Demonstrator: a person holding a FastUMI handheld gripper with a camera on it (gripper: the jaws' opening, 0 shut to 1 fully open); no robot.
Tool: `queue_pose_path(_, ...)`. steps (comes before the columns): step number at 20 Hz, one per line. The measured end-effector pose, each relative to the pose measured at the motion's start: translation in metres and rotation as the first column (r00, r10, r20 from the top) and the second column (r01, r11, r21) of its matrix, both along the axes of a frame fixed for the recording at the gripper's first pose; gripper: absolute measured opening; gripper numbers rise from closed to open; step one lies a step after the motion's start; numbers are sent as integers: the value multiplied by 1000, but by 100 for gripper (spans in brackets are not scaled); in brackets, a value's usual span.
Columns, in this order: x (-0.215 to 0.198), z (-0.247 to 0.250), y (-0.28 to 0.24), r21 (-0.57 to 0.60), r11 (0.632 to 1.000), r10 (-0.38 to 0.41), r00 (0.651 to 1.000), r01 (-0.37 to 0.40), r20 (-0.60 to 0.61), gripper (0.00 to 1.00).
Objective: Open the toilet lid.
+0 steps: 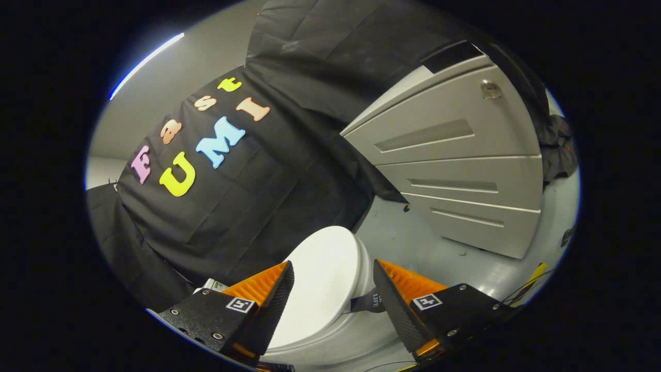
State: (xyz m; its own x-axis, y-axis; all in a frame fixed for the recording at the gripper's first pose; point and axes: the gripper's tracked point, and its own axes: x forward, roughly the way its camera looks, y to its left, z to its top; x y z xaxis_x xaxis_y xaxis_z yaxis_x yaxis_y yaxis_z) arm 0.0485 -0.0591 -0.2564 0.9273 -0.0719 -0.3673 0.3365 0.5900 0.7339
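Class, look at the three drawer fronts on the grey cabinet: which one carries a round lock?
The top drawer, the one farthest from the floor: its round lock sits by the upper corner. The other two have only recessed handle slots. The open gripper frames the closed toilet lid.

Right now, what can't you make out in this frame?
- Toilet lid: near edge and sides covered by the open tool's fingers.
- Strap at the lid's side: how it is fixed is hidden by a finger.
- Cabinet: top covered by black cloth.

The closed oval plastic toilet lid (320, 279) lies between the spread jaws of the gripper (333, 289); beyond it hangs the cloth wall (258, 196), and a metal drawer cabinet (465, 170) stands on the floor (413, 243) to its right.
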Motion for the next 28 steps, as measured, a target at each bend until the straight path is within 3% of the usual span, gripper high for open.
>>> queue_pose_path(8,-11,-47,-1,157,986,-50,997,58,-57,94)
queue_pose_path(13,-12,-59,-12,177,979,-89,992,103,-87,84)
queue_pose_path(17,-9,-71,6,210,976,-37,992,63,-124,79)
queue_pose_path(21,-8,-79,19,243,969,-4,991,36,-133,59)
queue_pose_path(25,-7,-87,18,265,962,-23,991,58,-135,41)
queue_pose_path(28,-8,-90,19,312,948,-25,992,62,-124,20)
